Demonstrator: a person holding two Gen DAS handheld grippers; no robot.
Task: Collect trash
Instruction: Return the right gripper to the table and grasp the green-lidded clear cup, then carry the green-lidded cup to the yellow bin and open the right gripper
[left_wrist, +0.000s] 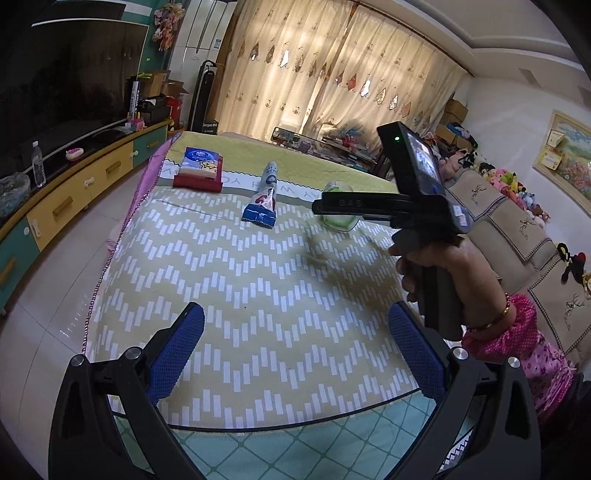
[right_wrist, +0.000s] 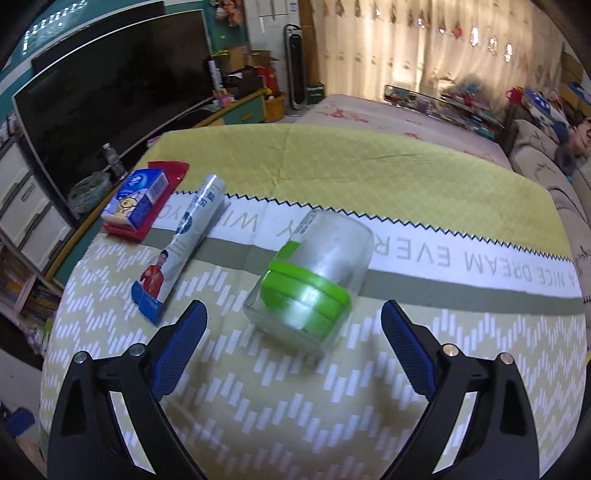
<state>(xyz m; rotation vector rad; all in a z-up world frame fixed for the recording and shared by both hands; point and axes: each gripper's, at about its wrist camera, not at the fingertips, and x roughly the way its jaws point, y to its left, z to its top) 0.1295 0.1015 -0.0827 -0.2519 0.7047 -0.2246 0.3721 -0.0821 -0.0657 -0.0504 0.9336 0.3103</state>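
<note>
from the left wrist view, the left gripper (left_wrist: 295, 325) hangs above the near part of the tabletop (left_wrist: 240, 280), its blue fingers (left_wrist: 184, 339) spread apart with nothing between them. farther along the patterned cloth lie a tissue pack (left_wrist: 201, 166) on a red wrapper, a toothpaste tube (left_wrist: 263, 197) in the middle, and a clear jar (left_wrist: 338, 210) with green bands, partly hidden by the right gripper (left_wrist: 325, 206) held in a hand (left_wrist: 439, 266). in the right wrist view, the right gripper (right_wrist: 293, 328) is spread wide, just short of the jar (right_wrist: 314, 273), which lies on its side between and just beyond the fingertips (right_wrist: 192, 321), not touched. the tube (right_wrist: 184, 236) lies left of it, the tissue pack (right_wrist: 138, 197) farther left.
</note>
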